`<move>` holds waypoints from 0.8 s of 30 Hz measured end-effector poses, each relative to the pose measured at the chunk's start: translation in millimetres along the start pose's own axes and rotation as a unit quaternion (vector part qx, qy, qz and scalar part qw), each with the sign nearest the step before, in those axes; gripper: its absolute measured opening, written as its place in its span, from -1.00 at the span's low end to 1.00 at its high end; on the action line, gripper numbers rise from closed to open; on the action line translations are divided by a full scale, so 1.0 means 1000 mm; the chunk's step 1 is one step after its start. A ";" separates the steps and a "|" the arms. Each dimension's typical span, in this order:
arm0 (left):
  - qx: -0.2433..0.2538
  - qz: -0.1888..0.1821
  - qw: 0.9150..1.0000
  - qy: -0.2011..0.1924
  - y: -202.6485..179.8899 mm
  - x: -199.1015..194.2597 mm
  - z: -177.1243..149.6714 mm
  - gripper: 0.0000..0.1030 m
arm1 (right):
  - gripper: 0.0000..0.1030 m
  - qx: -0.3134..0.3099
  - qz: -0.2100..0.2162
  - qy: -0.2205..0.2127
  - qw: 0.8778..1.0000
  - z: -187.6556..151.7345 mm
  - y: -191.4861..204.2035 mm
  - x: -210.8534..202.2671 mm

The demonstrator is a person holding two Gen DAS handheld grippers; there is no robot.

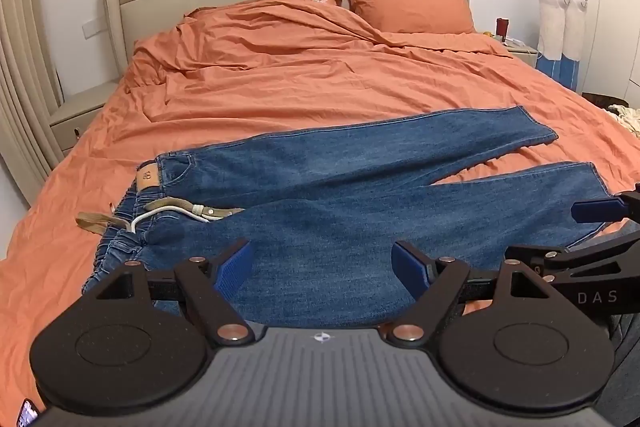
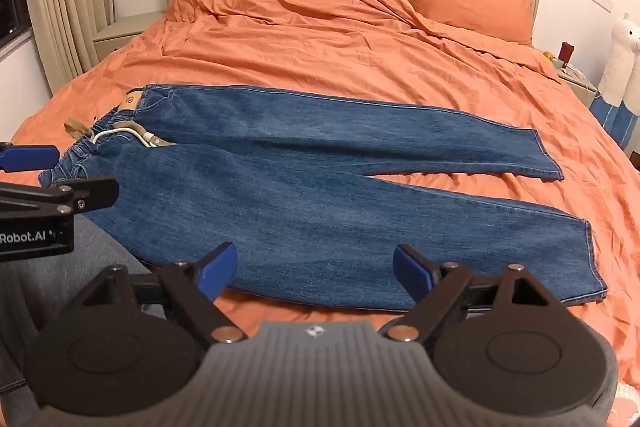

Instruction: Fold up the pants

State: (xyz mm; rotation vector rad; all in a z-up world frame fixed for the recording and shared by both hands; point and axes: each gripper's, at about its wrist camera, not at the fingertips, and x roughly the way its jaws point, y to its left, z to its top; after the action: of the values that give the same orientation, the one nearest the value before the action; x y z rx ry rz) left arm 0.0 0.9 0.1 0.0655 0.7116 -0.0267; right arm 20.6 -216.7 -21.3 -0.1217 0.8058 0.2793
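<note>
- The left gripper (image 1: 322, 265) sat nearest the lens, its blue pads spread wide and holding nothing, poised over the near side of the jeans (image 1: 320, 195).
- The right gripper (image 2: 314, 269) was likewise wide apart and empty, hovering at the near edge of the near leg (image 2: 360, 227).
- The jeans lay flat across the orange duvet (image 2: 320, 47), waistband (image 1: 132, 223) to the left with a tan belt (image 1: 176, 207) through it, hems to the right.
- The two legs were splayed apart, the far leg (image 2: 360, 131) clear of the near one.
- By my reading, no fold had been made; the whole task remained, probably beginning with laying one leg over the other.
</note>
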 end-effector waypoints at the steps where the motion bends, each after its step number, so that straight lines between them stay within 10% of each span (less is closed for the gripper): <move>1: -0.001 -0.001 1.000 0.000 0.001 0.000 0.000 0.80 | 0.59 0.000 0.001 0.000 1.000 0.000 0.000 0.000; 24: 0.007 0.006 1.000 0.003 0.000 0.003 -0.002 0.80 | 0.59 0.007 -0.001 0.004 1.000 -0.005 -0.004 -0.001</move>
State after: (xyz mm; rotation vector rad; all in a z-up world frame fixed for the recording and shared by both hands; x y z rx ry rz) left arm 0.6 1.3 -3.5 0.0826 0.7174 -0.0207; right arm 17.3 -221.5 -23.7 -0.1101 0.8159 0.2712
